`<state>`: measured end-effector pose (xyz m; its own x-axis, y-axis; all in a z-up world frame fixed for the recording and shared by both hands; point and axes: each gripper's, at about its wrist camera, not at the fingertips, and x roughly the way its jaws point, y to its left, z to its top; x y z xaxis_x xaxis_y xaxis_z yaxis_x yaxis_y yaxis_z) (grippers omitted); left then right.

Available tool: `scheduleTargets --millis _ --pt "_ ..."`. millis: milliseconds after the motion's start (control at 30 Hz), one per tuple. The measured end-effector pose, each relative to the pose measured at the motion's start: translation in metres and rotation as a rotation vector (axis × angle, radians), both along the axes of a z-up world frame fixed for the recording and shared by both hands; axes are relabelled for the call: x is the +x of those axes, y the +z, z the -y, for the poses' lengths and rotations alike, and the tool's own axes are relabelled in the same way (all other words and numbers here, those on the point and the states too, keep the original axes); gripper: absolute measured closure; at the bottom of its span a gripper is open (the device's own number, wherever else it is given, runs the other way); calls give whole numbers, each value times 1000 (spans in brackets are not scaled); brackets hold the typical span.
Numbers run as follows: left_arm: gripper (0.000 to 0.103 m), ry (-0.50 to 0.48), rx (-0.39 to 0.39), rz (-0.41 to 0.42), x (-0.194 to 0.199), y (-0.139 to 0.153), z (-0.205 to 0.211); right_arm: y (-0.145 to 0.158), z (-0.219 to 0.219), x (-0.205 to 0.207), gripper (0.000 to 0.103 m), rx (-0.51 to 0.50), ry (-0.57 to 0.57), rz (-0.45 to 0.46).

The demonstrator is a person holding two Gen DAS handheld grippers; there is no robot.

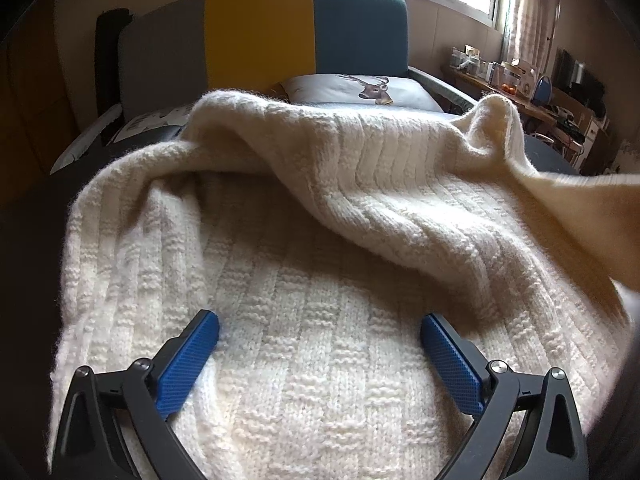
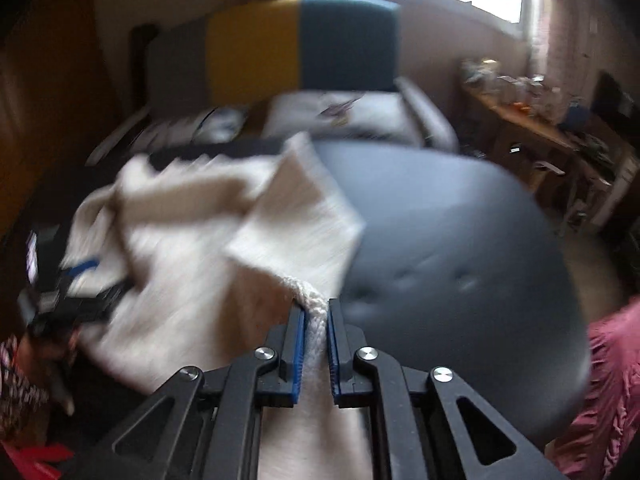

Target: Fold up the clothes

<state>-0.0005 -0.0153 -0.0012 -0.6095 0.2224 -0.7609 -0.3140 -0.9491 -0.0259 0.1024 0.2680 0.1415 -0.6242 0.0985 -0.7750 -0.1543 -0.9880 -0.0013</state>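
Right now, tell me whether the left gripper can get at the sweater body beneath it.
Probably yes: the left gripper is open just over the cream sweater, with nothing between its fingers and the knit.

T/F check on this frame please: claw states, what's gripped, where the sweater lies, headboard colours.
1. The left claw is shut on the cream cable-knit sweater. False: it is open, above the knit.
2. The right claw is shut on a sweater edge. True.
3. The sweater lies on a red tablecloth. False: it lies on a dark grey padded surface.
4. The upholstered headboard has grey, yellow and teal panels. True.
5. A deer-print pillow lies by the headboard. True.
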Motion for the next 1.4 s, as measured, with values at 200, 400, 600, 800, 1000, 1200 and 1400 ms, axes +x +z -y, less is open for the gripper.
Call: scheduleTargets --millis 200,400,600,800,1000,1200,1400 --pt "0 -5 -9 -1 -1 -1 -1 9 -79 -35 94 62 -119 -10" --pt "0 -8 -4 1 -2 -2 -1 -23 -145 -80 94 60 -197 45" --pt "0 -12 -2 3 -4 -2 0 -64 -196 -116 94 22 -289 107" --pt "0 -12 2 1 -3 -2 -2 -95 -222 -139 94 21 -318 134" --pt "0 -12 2 0 0 -2 -2 -118 -236 -147 82 -41 -359 152" --pt "0 -10 2 0 0 -2 -3 -91 -240 -134 80 -46 -389 104" --pt "0 -6 15 4 1 1 -1 -7 -185 -100 80 -116 -286 -129"
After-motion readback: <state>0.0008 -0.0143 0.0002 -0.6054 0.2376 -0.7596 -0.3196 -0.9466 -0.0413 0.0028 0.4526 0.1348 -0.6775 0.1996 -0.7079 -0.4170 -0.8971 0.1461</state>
